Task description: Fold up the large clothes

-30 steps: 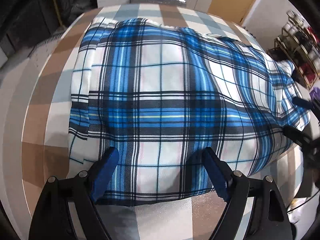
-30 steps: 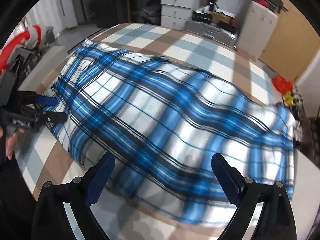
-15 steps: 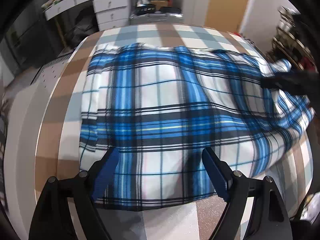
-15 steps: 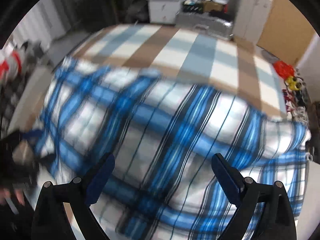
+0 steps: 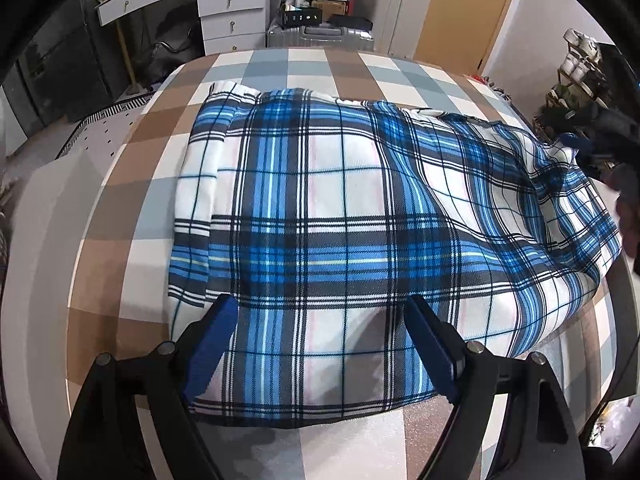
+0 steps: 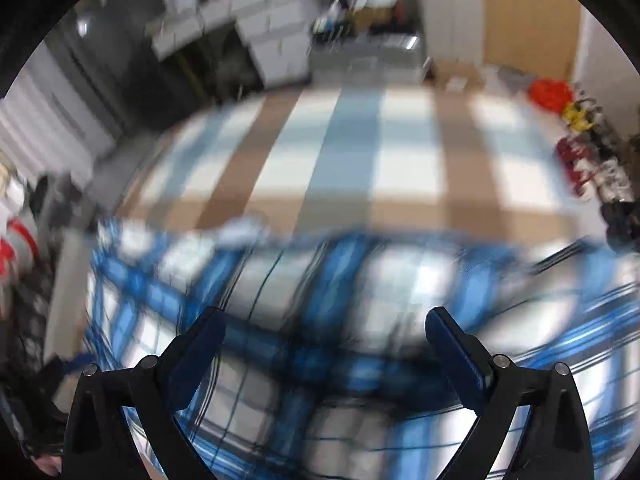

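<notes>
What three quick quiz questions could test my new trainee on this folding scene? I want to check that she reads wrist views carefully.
1. True or false: the left gripper is open over the plaid garment.
2. The garment lies on: A) bare wood B) a checked cloth C) carpet?
3. Which wrist view is motion-blurred?

Key: 1 true; 2 B; 3 the right.

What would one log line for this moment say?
left tongs: open, over plaid garment | right tongs: open, view blurred | garment: on checkered tablecloth
</notes>
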A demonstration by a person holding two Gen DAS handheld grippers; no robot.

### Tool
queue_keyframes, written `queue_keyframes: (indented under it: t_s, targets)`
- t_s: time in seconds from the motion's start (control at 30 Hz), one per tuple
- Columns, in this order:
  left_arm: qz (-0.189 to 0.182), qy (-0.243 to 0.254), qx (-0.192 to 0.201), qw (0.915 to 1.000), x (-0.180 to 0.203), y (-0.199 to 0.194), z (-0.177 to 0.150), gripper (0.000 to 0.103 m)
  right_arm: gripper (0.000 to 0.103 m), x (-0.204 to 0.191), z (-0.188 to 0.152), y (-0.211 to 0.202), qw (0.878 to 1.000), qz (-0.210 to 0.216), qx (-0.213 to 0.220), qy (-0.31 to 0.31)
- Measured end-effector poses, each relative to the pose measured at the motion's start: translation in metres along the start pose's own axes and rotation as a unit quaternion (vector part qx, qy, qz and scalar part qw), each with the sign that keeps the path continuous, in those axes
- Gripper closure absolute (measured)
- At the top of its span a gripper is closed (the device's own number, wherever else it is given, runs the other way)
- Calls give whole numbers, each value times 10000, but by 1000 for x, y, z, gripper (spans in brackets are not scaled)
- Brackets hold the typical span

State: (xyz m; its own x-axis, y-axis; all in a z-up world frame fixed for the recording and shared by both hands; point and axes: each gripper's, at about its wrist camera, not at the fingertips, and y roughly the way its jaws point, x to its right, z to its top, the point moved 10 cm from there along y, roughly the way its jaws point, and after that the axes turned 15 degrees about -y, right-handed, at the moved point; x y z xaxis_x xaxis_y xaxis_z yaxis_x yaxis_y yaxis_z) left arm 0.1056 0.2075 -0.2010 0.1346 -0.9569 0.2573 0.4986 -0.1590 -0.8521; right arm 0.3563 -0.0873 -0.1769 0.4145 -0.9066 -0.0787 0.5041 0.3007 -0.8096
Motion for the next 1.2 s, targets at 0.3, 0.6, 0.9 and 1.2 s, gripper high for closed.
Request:
queue_keyframes:
  t_s: [0.3, 0.6, 0.9, 1.2]
  targets:
    - [23, 177, -18, 9998, 11, 6, 1, 21, 1, 91, -24, -3, 9899, -1045, -956, -54]
    - [121, 243, -32, 9996, 9, 15, 7, 21, 87, 113, -32, 31, 9777, -1595, -1369, 1]
    - [65, 195, -60, 9998, 8, 17, 12, 21, 101, 122, 25, 0, 9841, -1760, 40, 240]
    - [-11, 165, 102, 9998, 6, 7, 15, 21, 12, 131, -24, 14, 9818, -1592, -914, 488]
